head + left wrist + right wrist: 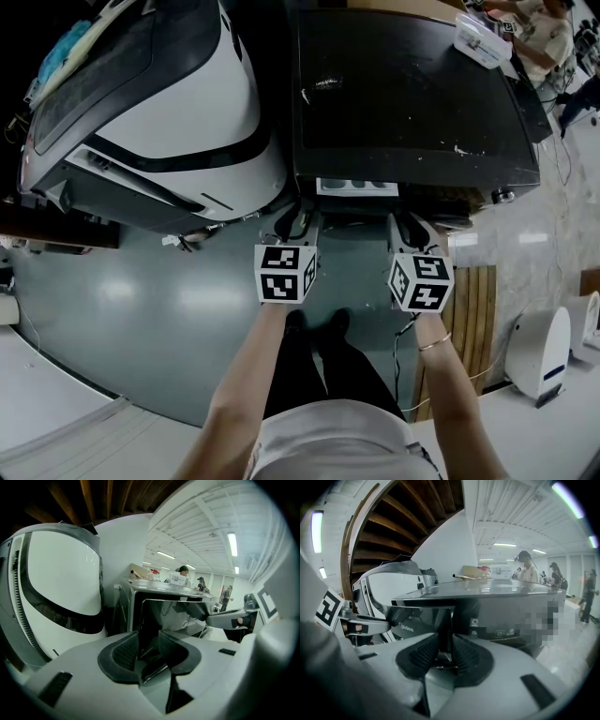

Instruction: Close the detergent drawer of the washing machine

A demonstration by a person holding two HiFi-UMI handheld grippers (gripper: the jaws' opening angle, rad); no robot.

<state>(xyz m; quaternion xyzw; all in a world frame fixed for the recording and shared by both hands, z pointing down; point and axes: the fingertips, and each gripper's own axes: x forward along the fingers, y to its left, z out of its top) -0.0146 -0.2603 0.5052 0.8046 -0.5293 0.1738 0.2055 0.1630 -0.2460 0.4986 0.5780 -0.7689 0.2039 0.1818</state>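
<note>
Detergent drawer (pixel 357 186) stands pulled out at the top front edge of the black washing machine (pixel 403 94). The left gripper (pixel 296 223) has its fingers apart, the right gripper (pixel 411 227) narrow; both are empty. The drawer is probably a light, rigid slider, best pushed squarely on its flat front.

Large indoor test hall or lab, not a home: a dark washing machine (pixel 412 94) and a white appliance (pixel 159 103) are standing side by side on a grey floor (pixel 141 309), strip lights (pixel 232 543) are shining along a high white ceiling (pixel 197 513), and several people (pixel 528 569) are standing in the background.
</note>
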